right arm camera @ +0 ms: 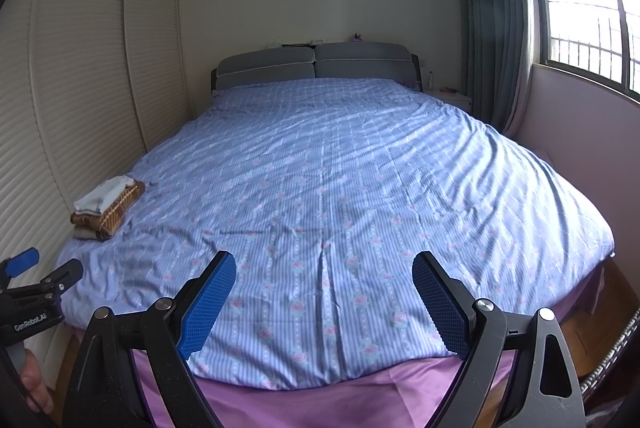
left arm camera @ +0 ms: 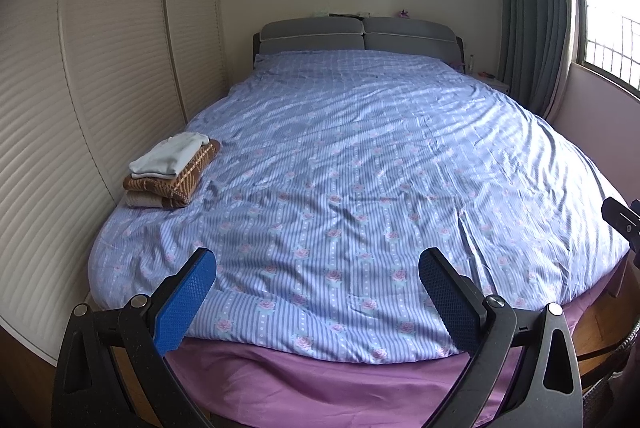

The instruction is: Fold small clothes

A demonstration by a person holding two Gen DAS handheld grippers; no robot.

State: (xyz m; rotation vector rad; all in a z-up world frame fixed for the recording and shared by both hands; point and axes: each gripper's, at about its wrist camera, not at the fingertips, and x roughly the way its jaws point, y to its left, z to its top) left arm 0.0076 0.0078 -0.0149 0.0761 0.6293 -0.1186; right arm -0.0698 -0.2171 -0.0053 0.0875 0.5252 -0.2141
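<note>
A stack of folded clothes (left arm camera: 172, 169) lies on the left side of the bed: a white garment on top of brown patterned ones. It also shows in the right wrist view (right arm camera: 108, 207). My left gripper (left arm camera: 318, 260) is open and empty, held above the foot of the bed. My right gripper (right arm camera: 324, 264) is open and empty, also above the foot of the bed. The left gripper shows at the left edge of the right wrist view (right arm camera: 40, 268). No unfolded garment is in view.
The bed has a blue striped floral cover (left arm camera: 360, 167) over a purple sheet (left arm camera: 320, 380). A grey headboard (left arm camera: 356, 33) stands at the far wall. Louvred wardrobe doors (left arm camera: 80, 87) run along the left. A window (right arm camera: 580, 7) and curtains are on the right.
</note>
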